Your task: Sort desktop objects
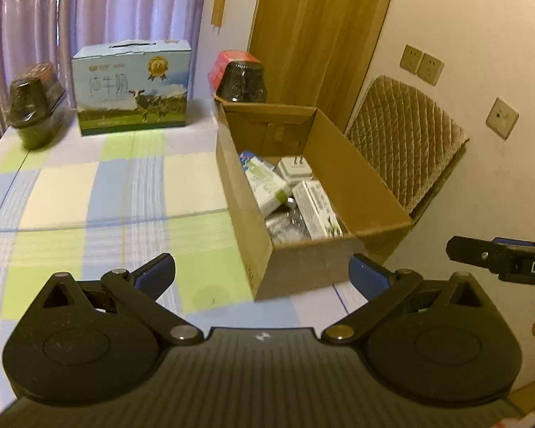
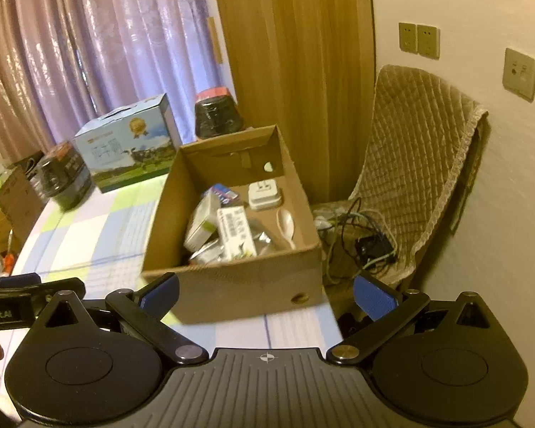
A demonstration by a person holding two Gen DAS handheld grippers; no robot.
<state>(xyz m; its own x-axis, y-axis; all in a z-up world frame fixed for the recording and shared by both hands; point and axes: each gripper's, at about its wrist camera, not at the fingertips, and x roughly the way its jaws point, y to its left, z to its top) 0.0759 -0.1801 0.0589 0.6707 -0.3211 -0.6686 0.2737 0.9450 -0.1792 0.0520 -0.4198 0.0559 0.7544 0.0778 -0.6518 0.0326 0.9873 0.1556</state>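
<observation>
The checked worktop (image 1: 89, 192) looks bare in front. At frame centre the cardboard box (image 2: 246, 285) holds cartons, a plug and a spoon (image 2: 287, 226), so sorting seems nearly finished. Both the left hand-held gripper (image 1: 262, 274) and the right hand-held gripper (image 2: 265, 294) are released and hold nothing; next comes finding any leftover item.

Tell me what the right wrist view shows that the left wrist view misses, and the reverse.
Only the right wrist view shows the white spoon in the cardboard box, the tangle of cables on the chair, and cartons beyond the table's far left edge. Only the left wrist view shows the milk carton's front face nearly square-on. Both show the box with small packages and a white plug adapter, two dark jars, the checked tablecloth, and open, empty tongs: left tongs, right tongs.
</observation>
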